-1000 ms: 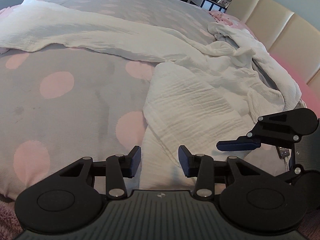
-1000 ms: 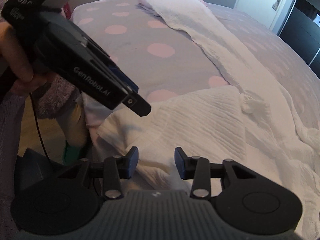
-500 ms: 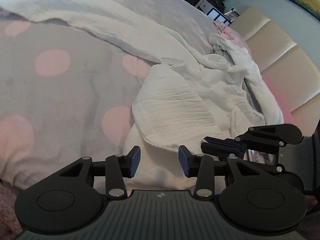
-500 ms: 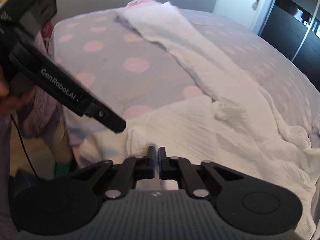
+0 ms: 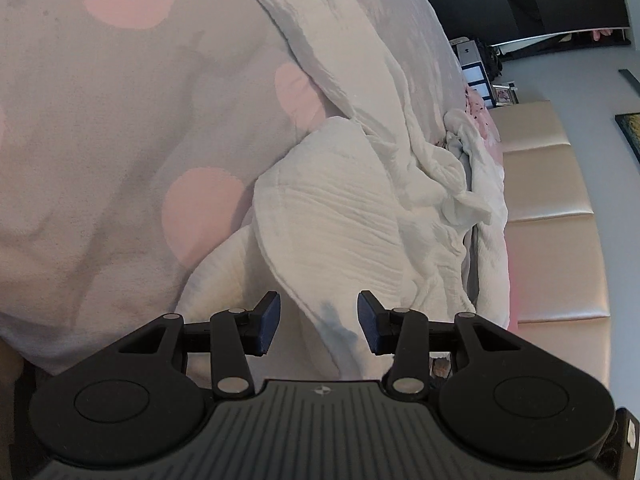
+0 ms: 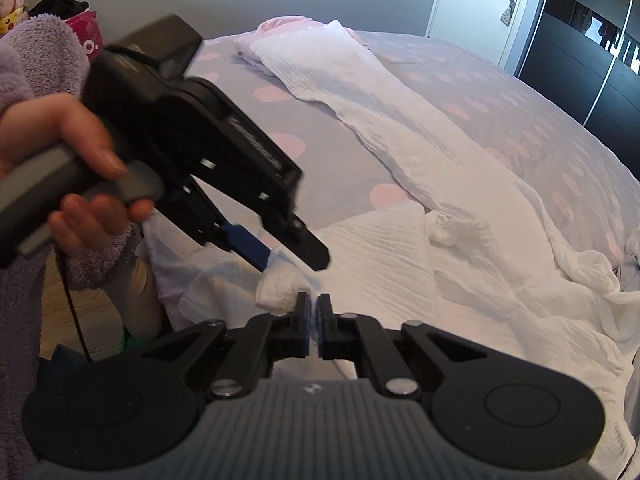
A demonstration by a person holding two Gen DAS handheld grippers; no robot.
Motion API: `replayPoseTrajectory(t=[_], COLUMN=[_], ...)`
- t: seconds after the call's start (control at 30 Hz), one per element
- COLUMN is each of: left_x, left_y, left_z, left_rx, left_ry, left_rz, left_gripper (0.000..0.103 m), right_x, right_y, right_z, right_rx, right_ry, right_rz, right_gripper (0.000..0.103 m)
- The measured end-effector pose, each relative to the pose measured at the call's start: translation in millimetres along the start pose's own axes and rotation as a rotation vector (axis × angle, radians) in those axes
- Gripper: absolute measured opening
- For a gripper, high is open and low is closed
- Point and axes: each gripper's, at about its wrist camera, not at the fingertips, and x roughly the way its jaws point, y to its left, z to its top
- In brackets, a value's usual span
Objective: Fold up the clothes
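Observation:
A long white crinkled cloth [image 5: 340, 232] lies rumpled across the bed, its near end folded over on itself. In the left wrist view my left gripper [image 5: 319, 322] is open, and the cloth's near edge runs up between its blue pads. My right gripper [image 6: 314, 312] is shut on the white cloth [image 6: 400, 260] at its near edge, with a small bunch of fabric raised just left of the tips. The right wrist view also shows the left gripper [image 6: 294, 262], held by a hand [image 6: 80, 152], with its fingers straddling that raised bunch.
The bed cover [image 5: 100, 120] is grey with pink dots. A beige padded headboard [image 5: 552, 208] lines the right side. A white door [image 6: 472, 0] and dark wardrobe [image 6: 600, 60] stand beyond the bed. A purple fuzzy sleeve [image 6: 40, 64] fills the left of the right wrist view.
My right gripper has shut on the cloth's near edge and lifted it slightly. My left gripper, still open, has swung down onto the same edge, close beside the right one.

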Motion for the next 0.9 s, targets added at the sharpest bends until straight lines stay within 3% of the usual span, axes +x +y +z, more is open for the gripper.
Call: replayPoseTrajectory(t=[0.03, 0.17, 0.2, 0.3, 0.43, 0.63, 0.73, 0.9], left_x=[3.0, 6.3, 4.3, -13.2, -51.8, -120.6, -150.5, -198.4], left_y=[-0.2, -7.5, -10.3, -17.8, -31.4, -41.3, -37.5, -30.8], left_z=[0.8, 2.4, 2.8, 8.7, 26.0, 50.5, 62.6, 91.8], left_rx=[0.006, 0.077, 0.099, 0.137, 0.178, 0.234, 0.255, 0.260], left_ry=[-0.004, -0.040, -0.054, -0.120, -0.227, -0.376, -0.423, -0.518], left_rz=[0.000, 0.012, 0.015, 0.014, 0.001, 0.008, 0.058, 0.159], left_gripper=[0.037, 0.005, 0.003, 0.001, 0.001, 0.001, 0.001, 0.001], right_x=[-0.2, -0.8, -1.1, -7.2, -20.7, -40.9, -50.1, -56.8], right_y=[0.9, 2.3, 1.8, -13.3, -56.6, -122.0, -171.3, -226.6], right_z=[-0.4, -3.0, -3.8, -9.5, -23.5, -44.9, -67.6, -101.6], right_rx=[-0.002, -0.001, 0.002, 0.047, 0.169, 0.354, 0.514, 0.685], right_ry=[0.000, 0.001, 0.002, 0.005, 0.032, 0.073, 0.121, 0.204], right_rz=[0.002, 0.009, 0.009, -0.032, -0.152, -0.333, -0.428, -0.497], right_gripper=[0.004, 0.004, 0.005, 0.008, 0.037, 0.037, 0.037, 0.037])
